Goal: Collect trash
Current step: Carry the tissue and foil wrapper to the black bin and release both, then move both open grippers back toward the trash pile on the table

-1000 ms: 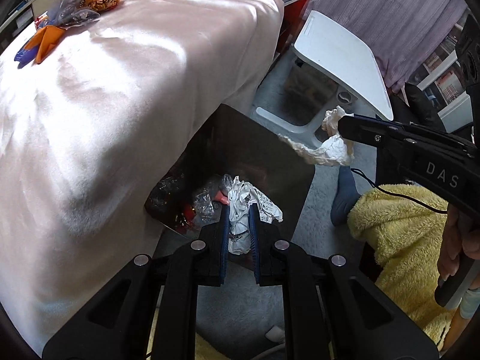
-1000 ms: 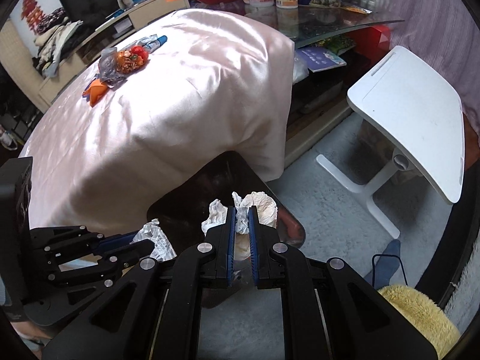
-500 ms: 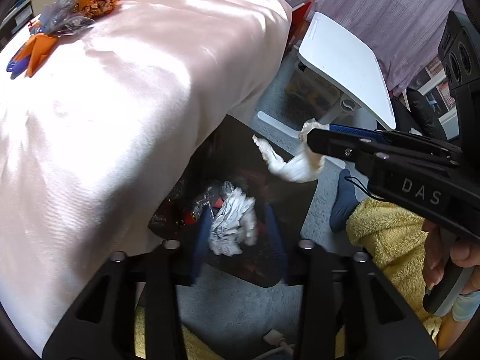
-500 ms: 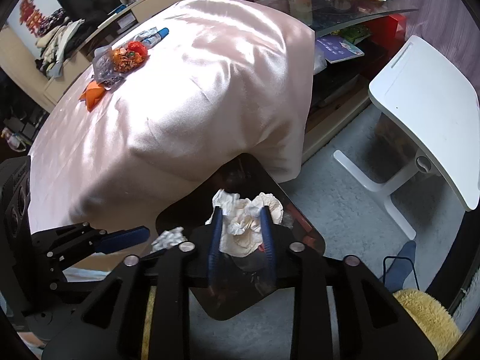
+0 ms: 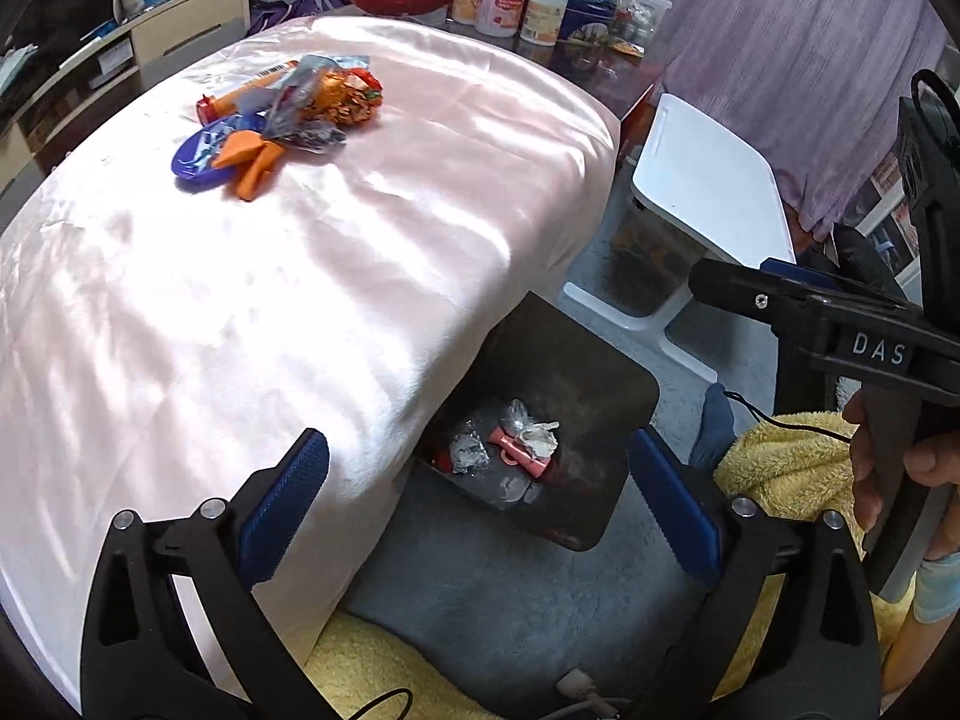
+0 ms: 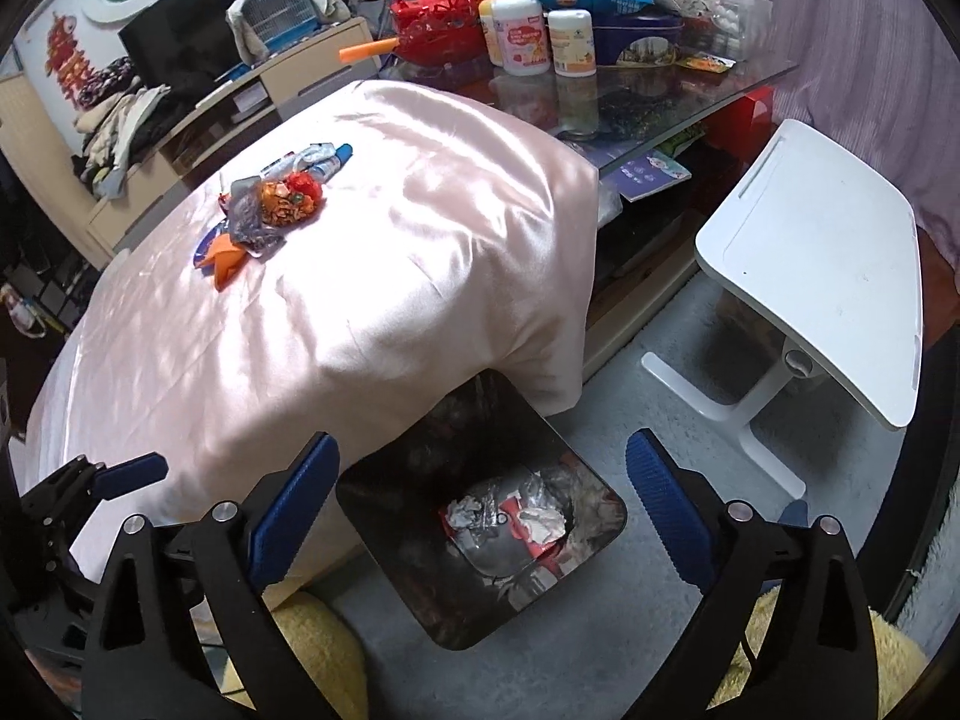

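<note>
Hovering over a dark bin [image 6: 606,531] holding crumpled trash [image 6: 528,516] beside the pink-draped table [image 5: 240,300], the left gripper [image 5: 480,492] and right gripper [image 6: 483,489] were opening wide, empty, above grey carpet [image 6: 660,414].

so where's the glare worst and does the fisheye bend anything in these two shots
Left wrist view: the pink cloth blows out to near white along its lower left, and the bin interior stays dark. Right wrist view: glare on the cloth is milder, streaked; the white side table bows with the fisheye, and black corners ring both views.
</note>
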Available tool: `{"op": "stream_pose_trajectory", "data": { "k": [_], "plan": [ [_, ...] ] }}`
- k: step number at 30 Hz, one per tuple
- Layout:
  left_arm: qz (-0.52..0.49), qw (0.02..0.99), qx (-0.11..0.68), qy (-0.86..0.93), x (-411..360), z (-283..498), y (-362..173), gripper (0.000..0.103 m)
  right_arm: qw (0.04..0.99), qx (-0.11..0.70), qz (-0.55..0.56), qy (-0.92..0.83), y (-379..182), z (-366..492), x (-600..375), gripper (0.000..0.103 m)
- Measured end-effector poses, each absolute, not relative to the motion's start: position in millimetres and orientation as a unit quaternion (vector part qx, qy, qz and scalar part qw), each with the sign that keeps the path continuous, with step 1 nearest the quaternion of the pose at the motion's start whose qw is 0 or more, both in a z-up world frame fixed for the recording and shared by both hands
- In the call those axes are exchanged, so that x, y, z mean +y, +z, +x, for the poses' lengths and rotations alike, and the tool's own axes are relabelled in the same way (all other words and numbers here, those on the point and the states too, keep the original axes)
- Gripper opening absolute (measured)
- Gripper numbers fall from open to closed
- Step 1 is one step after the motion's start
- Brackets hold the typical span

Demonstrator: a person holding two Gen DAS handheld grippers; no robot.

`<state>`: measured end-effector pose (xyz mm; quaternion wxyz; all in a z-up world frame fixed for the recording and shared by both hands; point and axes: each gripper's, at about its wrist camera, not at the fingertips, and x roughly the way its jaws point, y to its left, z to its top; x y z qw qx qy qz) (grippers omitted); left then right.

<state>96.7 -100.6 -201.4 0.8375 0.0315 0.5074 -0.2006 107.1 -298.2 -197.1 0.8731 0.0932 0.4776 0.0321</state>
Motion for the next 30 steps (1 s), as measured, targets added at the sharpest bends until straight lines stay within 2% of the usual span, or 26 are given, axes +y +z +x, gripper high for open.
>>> {"op": "stream_pose_trajectory", "data": {
  "k": [10, 25, 28, 29, 30],
  "plan": [
    [0.023, 0.860, 0.489, -0.145, -40.0, 93.1, -182.2, 0.095, 0.888, 0.452, 0.062, 0.060, -168.4, 110.5, -257.4, 0.097],
    [-0.004, 0.879, 0.470, -0.082, 11.6, 171.9, -167.3, 0.095, 0.898, 0.426, 0.048, 0.098, -149.3, 197.2, -216.0, 0.097],
    [-0.007, 0.879, 0.468, -0.089, 6.7, 189.5, -169.8, 0.094, 0.895, 0.429, 0.032, 0.117, -154.6, 219.7, -203.9, 0.076],
    [-0.003, 0.879, 0.469, -0.091, 3.4, 195.2, -171.8, 0.093, 0.893, 0.432, 0.030, 0.121, -157.7, 226.0, -201.5, 0.073],
    [0.001, 0.878, 0.470, -0.092, 0.2, 200.2, -174.1, 0.089, 0.891, 0.436, 0.029, 0.125, -161.0, 232.9, -198.8, 0.068]
  ]
}}
